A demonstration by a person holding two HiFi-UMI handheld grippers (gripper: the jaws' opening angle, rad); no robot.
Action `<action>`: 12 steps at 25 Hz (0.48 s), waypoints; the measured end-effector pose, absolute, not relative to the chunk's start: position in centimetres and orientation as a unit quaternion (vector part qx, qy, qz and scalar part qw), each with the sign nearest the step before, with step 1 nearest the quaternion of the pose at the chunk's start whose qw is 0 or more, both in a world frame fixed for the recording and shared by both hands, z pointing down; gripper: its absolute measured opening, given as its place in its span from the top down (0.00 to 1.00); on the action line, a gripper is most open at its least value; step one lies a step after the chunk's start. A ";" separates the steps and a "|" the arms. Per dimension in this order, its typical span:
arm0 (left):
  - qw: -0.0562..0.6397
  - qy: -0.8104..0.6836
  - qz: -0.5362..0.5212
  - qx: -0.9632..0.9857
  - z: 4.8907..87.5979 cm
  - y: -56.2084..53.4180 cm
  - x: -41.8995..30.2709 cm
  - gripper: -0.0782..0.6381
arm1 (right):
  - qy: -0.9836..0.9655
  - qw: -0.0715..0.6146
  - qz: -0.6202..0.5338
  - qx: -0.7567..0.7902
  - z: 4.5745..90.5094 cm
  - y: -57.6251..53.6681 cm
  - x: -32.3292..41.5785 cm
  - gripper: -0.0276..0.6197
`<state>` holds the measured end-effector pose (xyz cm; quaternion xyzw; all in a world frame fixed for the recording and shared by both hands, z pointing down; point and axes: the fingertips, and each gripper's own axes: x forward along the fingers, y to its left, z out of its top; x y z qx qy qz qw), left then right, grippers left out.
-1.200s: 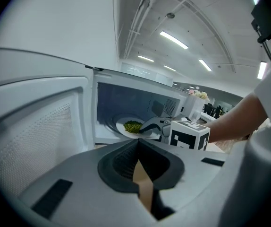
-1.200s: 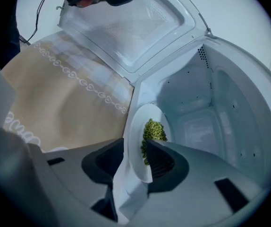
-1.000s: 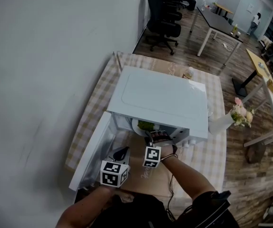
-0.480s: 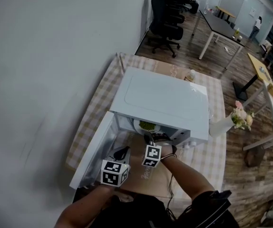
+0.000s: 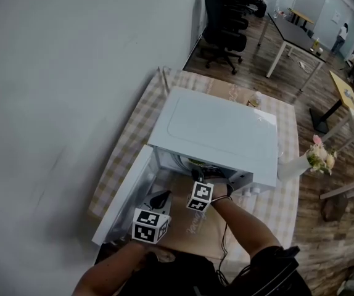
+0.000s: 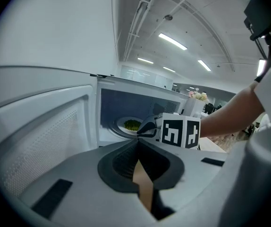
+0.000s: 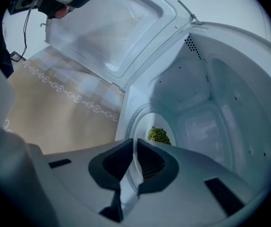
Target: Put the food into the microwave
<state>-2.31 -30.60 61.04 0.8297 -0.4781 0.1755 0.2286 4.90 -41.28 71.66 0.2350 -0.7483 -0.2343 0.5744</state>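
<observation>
Head view: the white microwave [image 5: 220, 131] stands on a checked tablecloth [image 5: 134, 127], and its door [image 5: 123, 197] hangs fully open at the left. The cavity holds one white plate [image 6: 124, 126], which lies flat on the cavity floor. The plate carries a small heap of green food [image 7: 158, 135] near its centre. Right gripper view: the right gripper [image 7: 135, 148] reaches into the cavity opening. Its jaws are pinched on the near rim of the plate, which shows as a thin pale strip between them. Left gripper view: the left gripper [image 6: 138, 148] is outside the cavity, beside the open door. Its jaws are pressed together and hold nothing. Only the tan mat [image 7: 55, 117] shows through the gap below them.
</observation>
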 end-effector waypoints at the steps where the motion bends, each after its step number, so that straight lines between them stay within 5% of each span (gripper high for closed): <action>1: 0.229 -0.479 0.176 0.829 61.1 -30.6 -2.3 0.88 | -0.748 0.575 -0.233 0.237 71.6 -41.6 4.9 0.90; 12: 0.233 -0.488 0.182 0.821 61.5 -30.1 -3.0 0.88 | -0.741 0.588 -0.227 0.231 71.9 -43.1 5.1 0.89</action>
